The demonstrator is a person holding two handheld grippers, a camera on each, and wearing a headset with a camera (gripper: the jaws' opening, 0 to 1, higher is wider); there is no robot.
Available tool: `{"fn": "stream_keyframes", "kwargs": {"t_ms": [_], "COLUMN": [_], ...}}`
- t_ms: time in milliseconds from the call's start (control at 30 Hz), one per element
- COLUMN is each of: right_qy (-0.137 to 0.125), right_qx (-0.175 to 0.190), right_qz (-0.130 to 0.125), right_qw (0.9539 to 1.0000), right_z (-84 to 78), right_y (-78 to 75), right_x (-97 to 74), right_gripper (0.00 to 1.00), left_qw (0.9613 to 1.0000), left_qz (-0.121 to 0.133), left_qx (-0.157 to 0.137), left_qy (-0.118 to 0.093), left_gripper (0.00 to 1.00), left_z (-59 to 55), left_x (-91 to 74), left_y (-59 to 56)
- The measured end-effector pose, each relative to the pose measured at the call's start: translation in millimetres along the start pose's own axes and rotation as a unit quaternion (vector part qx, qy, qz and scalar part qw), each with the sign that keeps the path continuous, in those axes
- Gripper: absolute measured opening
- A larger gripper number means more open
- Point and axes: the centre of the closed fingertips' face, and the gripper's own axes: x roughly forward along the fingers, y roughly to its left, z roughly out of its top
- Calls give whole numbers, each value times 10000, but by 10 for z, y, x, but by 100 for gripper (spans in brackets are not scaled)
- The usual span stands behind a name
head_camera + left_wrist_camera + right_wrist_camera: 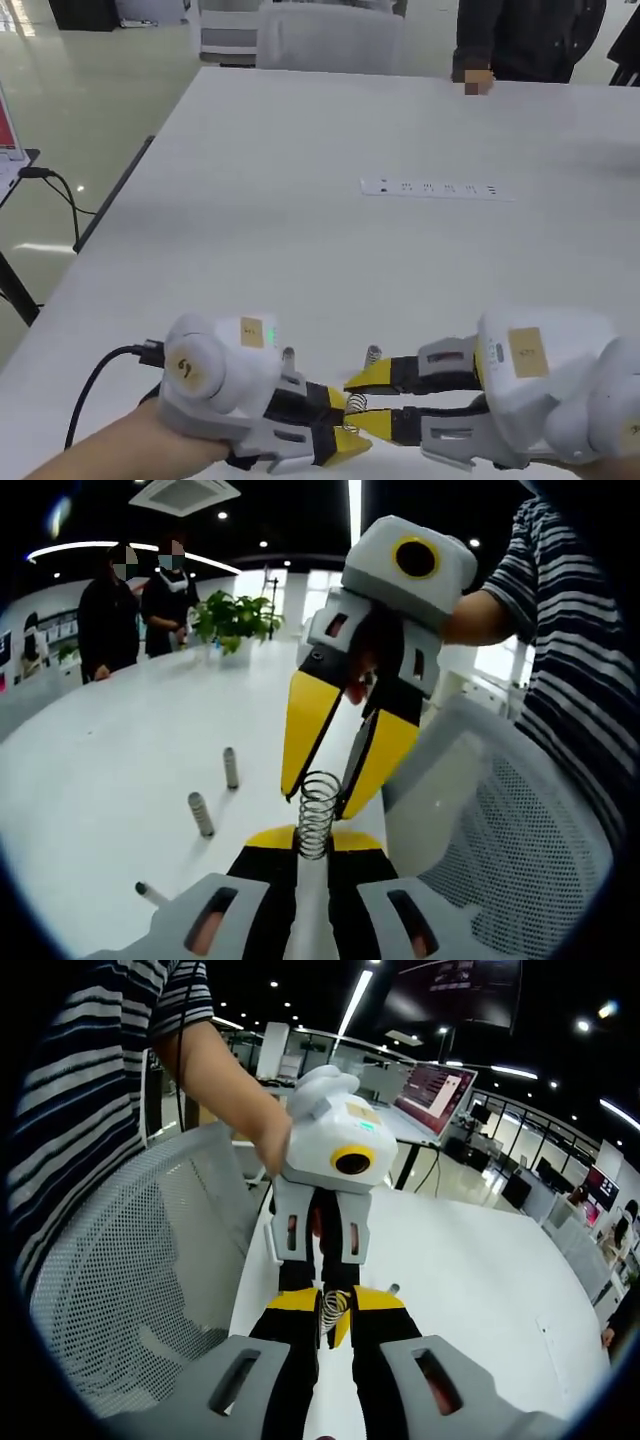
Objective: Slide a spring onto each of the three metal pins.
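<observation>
A broad white counter (300, 230) carries everything. A person in dark clothes (520, 35) stands at its far edge. A grey mesh chair (500, 840) sits just off its near edge, beside the striped sleeve of the one holding the tools.

Over that near edge the two tools point at each other, tip to tip. The left tongs (315, 845) are white-bodied with black jaws and yellow tips, and the right tongs (335, 1305) are of the same make. A flat white power strip (437, 188) lies toward the far right of the counter, well apart from them.

In the left gripper view, three short grey metal pins (201, 814) stand in a loose row on the counter, off to one side of the jaws. In the head view a bare pin (289, 357) stands just beyond the left tongs, and a coil-wrapped pin (372, 355) just beyond the right tongs, both near the near edge.

A small steel coil spring (318, 815) is off the counter, between the meeting tips. The left tongs are clenched on its lower end. The right tongs spread in a V with a tip on either side of its upper end; whether they pinch it I cannot tell.
</observation>
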Motion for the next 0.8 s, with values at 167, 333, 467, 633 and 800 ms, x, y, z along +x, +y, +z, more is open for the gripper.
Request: {"fn": "stream_keyframes", "kwargs": {"t_ms": [167,333,467,633,800], "right_qy": [-78,-87,-124,-122,-113], "right_qx": [37,25,98,75,70], "right_qz": [-11,-21,-26,-47,-81], "right_qw": [10000,10000,9999,9999,9999], "right_z": [32,37,54,61,65], "right_y": [3,-2,-20,-11,-27], "right_x": [45,56,48,44,39], "right_gripper": [7,7,7,7,7], "left_qw": [10000,9999,9998,9998,9996], "left_qz": [20,61,83,84,85], "left_qx": [-69,-148,-183,-198,-255], "left_qy": [5,-2,-39,-48,-73], "left_gripper": [3,3,3,3,3], "left_z": [-18,-30,-13,-14,-9], "left_x": [-8,-34,-49,-56,-61], "left_y": [-4,4,17,14,14]}}
